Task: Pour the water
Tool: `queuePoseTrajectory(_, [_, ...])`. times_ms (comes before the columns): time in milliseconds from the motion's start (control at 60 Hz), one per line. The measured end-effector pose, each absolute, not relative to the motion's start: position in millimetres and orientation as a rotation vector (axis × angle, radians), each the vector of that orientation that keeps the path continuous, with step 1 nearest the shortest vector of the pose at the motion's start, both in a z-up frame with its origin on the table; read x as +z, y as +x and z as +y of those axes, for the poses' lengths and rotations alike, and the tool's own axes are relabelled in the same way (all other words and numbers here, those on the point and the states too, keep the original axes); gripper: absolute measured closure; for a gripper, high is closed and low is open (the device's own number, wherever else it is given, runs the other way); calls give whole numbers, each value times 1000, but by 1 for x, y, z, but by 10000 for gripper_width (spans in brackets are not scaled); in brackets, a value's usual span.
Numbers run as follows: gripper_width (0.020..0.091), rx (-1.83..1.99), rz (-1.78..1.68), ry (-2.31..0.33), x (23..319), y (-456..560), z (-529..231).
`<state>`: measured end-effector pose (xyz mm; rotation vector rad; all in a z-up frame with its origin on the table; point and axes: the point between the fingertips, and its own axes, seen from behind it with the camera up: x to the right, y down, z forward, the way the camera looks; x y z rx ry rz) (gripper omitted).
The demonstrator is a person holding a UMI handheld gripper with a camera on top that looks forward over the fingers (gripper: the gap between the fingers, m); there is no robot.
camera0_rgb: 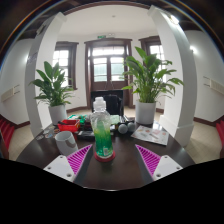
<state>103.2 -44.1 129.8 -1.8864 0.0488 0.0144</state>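
Hand-held gripper [107, 160]: fingers spread wide, nothing clamped; magenta pads [80, 157] on the inner faces, well apart from each other.

Water bottle [101, 133]: clear plastic, white cap, greenish label band; upright on the tabletop [110, 172], just ahead of the fingers and standing in the gap between them, nearer the left pad, a gap showing at either side. Set on a small red base or coaster [103, 155]; which of the two, not clear.

Tabletop: dark, round-edged, carrying all items listed.

White cup [66, 141]: left of the bottle, beside the left finger's tip.

Red box-like item [68, 126]: behind the cup, further left; contents not legible.

Dark rounded items [124, 128]: right of the bottle, behind it; identity uncertain.

Flat printed sheet or booklet [152, 135]: right side of the tabletop, beyond the right finger.

Dark chair back [113, 103]: behind the tabletop, directly beyond the bottle.

Potted plant, left [53, 88]: broad green leaves, white pot, by a window.

Potted plant, right [148, 80]: taller, white pot, near the wall.

Double door [107, 66]: dark wooden frame, glazed panels, centre of the far wall.
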Motion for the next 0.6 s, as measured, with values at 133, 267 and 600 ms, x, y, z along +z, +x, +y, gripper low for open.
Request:
queuePoseTrajectory(133, [255,-9,55,-1858,147,110,-73])
queuePoseTrajectory(267, [256,-8,80,-1840,160,119,-90])
queuePoseTrajectory(600, [257,-30,69,-1775,191,123,-103])
